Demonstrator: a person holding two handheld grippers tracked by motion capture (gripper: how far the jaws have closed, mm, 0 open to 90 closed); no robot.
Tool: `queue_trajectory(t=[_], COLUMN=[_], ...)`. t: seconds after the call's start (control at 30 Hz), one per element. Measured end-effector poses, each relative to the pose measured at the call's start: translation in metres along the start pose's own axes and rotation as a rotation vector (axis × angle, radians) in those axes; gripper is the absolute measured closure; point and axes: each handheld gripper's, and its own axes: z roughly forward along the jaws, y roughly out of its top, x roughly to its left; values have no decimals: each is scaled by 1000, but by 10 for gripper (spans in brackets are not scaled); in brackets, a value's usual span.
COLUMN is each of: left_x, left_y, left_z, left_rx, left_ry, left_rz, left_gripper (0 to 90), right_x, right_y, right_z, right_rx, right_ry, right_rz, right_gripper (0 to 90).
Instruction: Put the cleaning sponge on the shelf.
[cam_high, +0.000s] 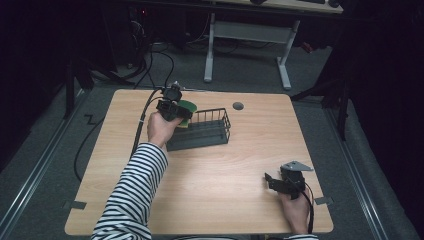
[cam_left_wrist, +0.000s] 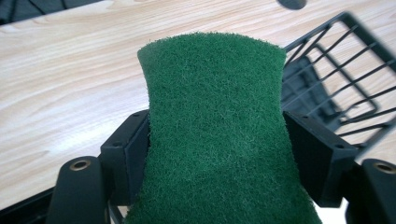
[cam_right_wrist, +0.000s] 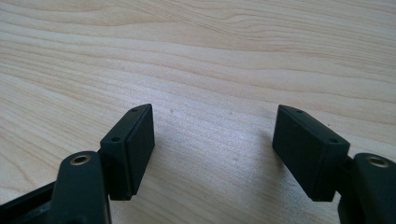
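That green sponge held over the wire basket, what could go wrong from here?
The left hand-held gripper squeezes the green sponge at its narrow waist; the soft sponge might slip or bend. It is beside the wire basket, near its left end, so it could catch the rim or drop on the table.

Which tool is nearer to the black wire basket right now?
Left. The left tool, shut on the green scouring sponge, is at the left end of the wire basket. The right tool is open near the table's right front corner, well away.

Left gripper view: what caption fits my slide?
Left gripper squeezing a green scouring pad beside a black wire basket.
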Motion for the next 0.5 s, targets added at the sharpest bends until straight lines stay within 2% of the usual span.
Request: queue_trajectory(t=[0.23, 0.5], left_x=[-3, -5], left_y=[-1, -2], left_z=[7, 12], left_rx=[13, 32], left_ry=[27, 38], left_rz=[14, 32], left_gripper=[284, 280], right_x=[0, 0], right_y=[0, 0], right_z=[0, 0], right_rx=[0, 0], right_ry=[0, 1], right_rz=[1, 0], right_gripper=[296, 294])
